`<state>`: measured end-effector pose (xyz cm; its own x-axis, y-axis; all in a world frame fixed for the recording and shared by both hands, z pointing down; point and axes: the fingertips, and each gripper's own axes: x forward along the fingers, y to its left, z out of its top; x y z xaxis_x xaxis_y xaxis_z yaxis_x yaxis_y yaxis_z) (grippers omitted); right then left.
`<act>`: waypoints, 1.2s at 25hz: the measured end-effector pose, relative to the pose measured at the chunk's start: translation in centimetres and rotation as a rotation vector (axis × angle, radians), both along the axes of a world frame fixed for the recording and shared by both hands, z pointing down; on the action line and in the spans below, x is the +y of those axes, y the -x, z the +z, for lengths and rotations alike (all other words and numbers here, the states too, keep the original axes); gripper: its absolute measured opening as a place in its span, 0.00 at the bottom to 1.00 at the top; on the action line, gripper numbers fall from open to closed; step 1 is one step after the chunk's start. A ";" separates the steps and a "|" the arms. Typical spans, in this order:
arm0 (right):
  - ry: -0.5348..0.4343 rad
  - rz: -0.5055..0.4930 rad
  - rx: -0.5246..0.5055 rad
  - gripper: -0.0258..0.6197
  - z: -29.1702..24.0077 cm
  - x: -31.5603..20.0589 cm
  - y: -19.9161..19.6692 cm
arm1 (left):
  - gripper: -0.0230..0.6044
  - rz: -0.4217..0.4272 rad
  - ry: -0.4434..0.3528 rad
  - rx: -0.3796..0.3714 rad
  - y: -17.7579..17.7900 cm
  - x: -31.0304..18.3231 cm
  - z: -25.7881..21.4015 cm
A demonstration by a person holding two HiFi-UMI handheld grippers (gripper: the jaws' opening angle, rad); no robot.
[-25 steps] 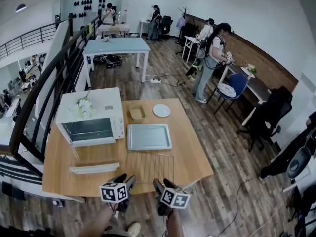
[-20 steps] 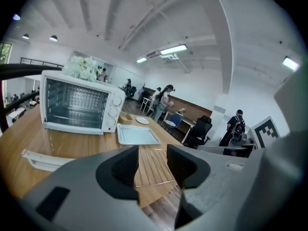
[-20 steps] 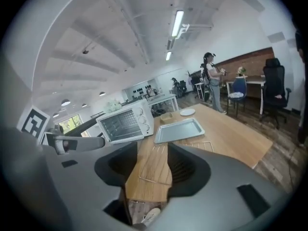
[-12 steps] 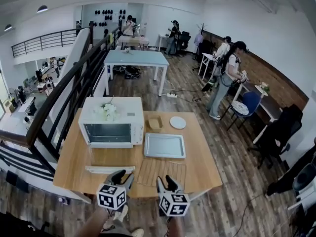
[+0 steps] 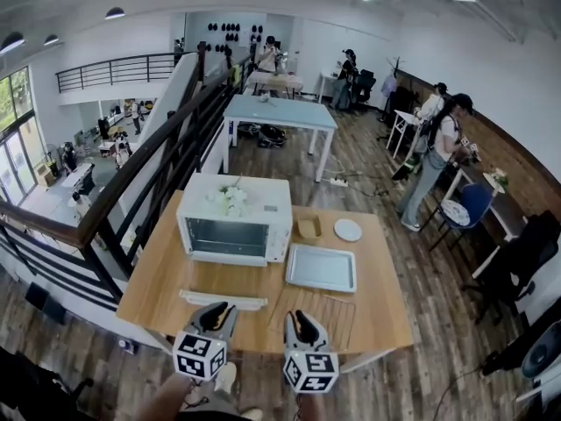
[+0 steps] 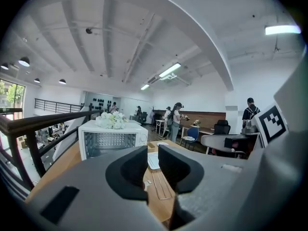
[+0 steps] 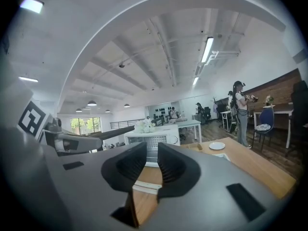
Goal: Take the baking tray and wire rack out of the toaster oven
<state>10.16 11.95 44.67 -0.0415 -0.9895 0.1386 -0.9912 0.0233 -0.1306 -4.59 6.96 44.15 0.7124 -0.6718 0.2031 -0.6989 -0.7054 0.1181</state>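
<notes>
The white toaster oven (image 5: 235, 222) stands at the table's back left with its door folded down toward me. The grey baking tray (image 5: 321, 267) lies on the table to the oven's right. In front of the tray lies the wire rack (image 5: 323, 312). My left gripper (image 5: 217, 311) and right gripper (image 5: 297, 320) hover side by side over the table's front edge and point at the oven. Both pairs of jaws have just been closing; each keeps a narrow gap with nothing in it, as the left gripper (image 6: 153, 162) and right gripper (image 7: 152, 165) views show.
A tan dish (image 5: 308, 227) and a white plate (image 5: 348, 230) sit behind the tray. White flowers (image 5: 228, 197) rest on the oven. A dark railing (image 5: 149, 174) runs along the left. Several people (image 5: 434, 160) stand by desks at the right.
Both grippers have risen from the table's front edge and rolled, and their jaws have narrowed. The head view has lifted and swung, so the table now sits farther right.
</notes>
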 end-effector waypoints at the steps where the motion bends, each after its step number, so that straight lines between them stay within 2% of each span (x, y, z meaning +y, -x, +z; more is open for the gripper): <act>1: -0.005 -0.007 0.007 0.14 -0.4 0.0 0.5 | 0.14 -0.013 -0.006 -0.001 0.5 0.0 -0.2; 5: -0.008 -0.027 0.040 0.09 0.1 -0.1 2.0 | 0.08 -0.066 -0.036 -0.009 2.3 0.1 -0.6; 9: -0.019 -0.027 0.067 0.04 -0.3 -0.2 3.2 | 0.05 -0.077 -0.040 -0.006 3.2 0.2 -0.5; 30: 0.010 -0.010 0.058 0.03 0.9 -0.3 2.9 | 0.04 -0.067 -0.039 -0.019 3.2 0.2 0.2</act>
<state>7.26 11.61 45.52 -0.0432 -0.9876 0.1512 -0.9968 0.0325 -0.0730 -7.79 7.13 44.39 0.6616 -0.7255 0.1894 -0.7467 -0.6606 0.0777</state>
